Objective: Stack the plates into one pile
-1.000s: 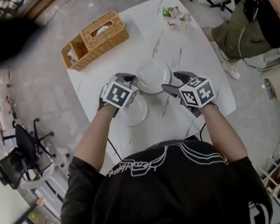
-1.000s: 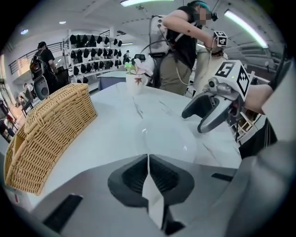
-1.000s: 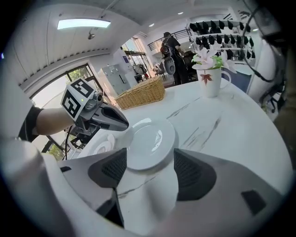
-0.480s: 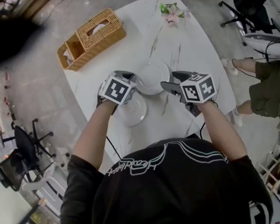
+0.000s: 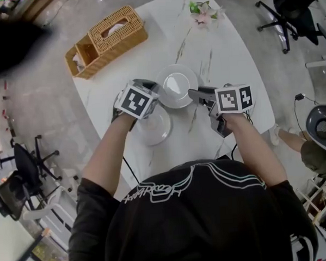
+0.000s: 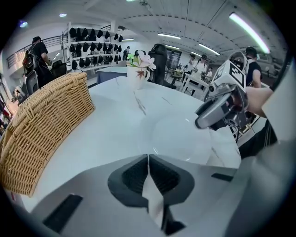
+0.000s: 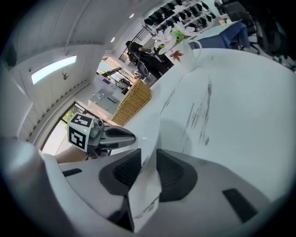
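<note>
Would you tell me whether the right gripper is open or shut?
Shut on the far plate: the right gripper's jaws have just been closing and now pinch its rim.

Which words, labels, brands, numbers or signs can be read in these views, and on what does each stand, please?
No legible text in any view.
Black shirt: white print, too scrawled to read.
Cubes on the left hand-held gripper and right hand-held gripper: square code patterns, no letters.
White plate: blank.
</note>
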Demonstrator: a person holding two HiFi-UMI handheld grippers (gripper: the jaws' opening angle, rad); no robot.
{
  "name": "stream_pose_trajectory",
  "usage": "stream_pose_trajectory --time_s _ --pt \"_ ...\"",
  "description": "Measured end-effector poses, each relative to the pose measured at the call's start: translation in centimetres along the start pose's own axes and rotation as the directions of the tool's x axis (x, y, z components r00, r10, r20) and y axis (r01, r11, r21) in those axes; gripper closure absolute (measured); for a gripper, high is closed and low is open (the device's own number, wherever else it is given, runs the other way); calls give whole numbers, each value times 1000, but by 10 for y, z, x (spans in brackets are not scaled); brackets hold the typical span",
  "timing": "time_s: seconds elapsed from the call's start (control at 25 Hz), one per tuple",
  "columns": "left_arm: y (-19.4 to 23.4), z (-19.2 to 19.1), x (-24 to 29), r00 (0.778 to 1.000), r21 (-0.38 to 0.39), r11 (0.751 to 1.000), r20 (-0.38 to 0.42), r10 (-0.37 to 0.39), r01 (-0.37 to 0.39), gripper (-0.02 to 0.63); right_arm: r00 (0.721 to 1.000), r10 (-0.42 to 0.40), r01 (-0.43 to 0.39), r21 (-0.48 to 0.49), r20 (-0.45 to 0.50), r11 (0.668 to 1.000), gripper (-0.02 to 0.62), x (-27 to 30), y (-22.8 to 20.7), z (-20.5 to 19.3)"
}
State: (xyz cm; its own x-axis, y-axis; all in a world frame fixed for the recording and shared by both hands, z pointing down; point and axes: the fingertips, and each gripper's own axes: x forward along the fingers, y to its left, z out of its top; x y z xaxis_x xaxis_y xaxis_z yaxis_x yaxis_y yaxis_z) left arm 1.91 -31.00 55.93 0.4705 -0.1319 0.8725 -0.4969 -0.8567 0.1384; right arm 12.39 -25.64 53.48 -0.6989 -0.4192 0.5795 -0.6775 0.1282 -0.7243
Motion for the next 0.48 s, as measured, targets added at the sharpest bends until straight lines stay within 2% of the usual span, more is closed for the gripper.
stream_pose_trajectory --time_s 0.04,0.24,0.48 --pt "-1 0 0 1000 -2 1000 4 -2 2 574 1000 8 -8 34 7 999 494 0 0 0" --pt "-2 -1 -2 1000 5 1000 24 11 -11 574 998 35 -45 184 55 982 538 -1 -3 0" --pt "3 -11 -24 995 -14 997 65 71 -70 574 990 50 -83 264 129 961 557 -3 0 6"
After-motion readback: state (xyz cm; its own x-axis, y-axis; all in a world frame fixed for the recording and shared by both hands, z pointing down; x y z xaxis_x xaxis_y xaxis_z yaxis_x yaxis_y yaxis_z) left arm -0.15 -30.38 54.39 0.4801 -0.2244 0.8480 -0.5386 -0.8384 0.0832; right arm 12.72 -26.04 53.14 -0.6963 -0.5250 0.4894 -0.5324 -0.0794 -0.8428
